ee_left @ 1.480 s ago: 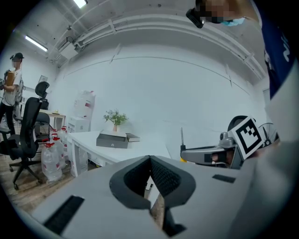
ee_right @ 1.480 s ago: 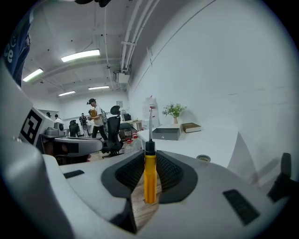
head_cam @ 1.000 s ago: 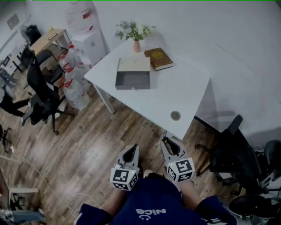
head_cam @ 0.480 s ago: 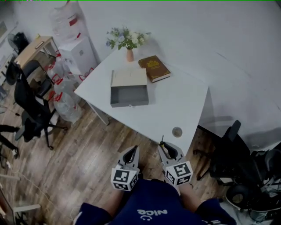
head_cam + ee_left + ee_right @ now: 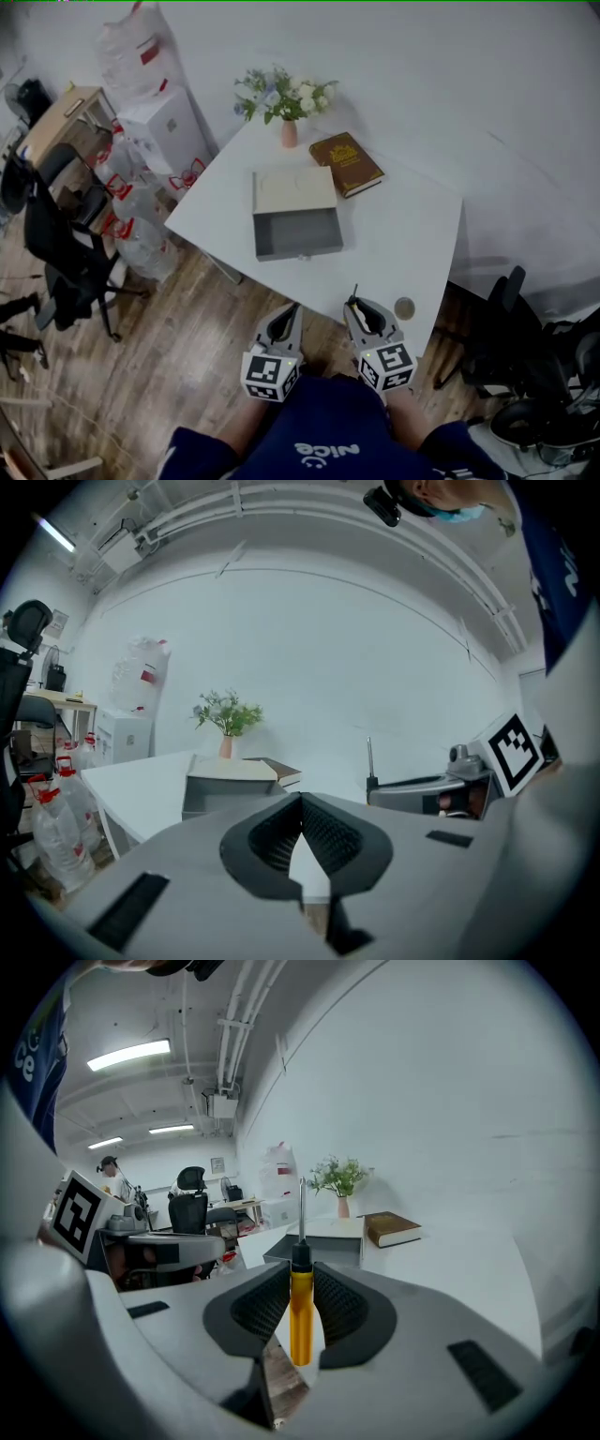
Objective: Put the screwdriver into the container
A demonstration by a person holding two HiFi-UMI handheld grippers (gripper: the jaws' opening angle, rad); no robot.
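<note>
A screwdriver [image 5: 300, 1312] with a yellow handle, black collar and thin metal shaft stands upright between the pads of my right gripper [image 5: 300, 1283], which is shut on it. In the head view the right gripper [image 5: 357, 306] sits at the white table's [image 5: 412, 234] near edge, the shaft tip of the screwdriver [image 5: 354, 292] poking forward. The container [image 5: 298, 232], an open grey box with a cream lid part behind it, lies mid-table, well ahead of both grippers. My left gripper [image 5: 290, 311] hovers beside the right one, shut and empty, its tips meeting [image 5: 301, 799].
A brown book [image 5: 347, 164] and a vase of flowers [image 5: 286, 103] stand behind the container. A round grommet [image 5: 404, 307] sits in the table near the right gripper. Office chairs [image 5: 66, 253], water jugs [image 5: 141, 234] and a white cabinet [image 5: 164, 127] stand at the left; black chairs [image 5: 525, 375] at the right.
The table and container have come closer in the head view as I stepped toward them. Both grippers keep their pose, the right still holding the screwdriver.
</note>
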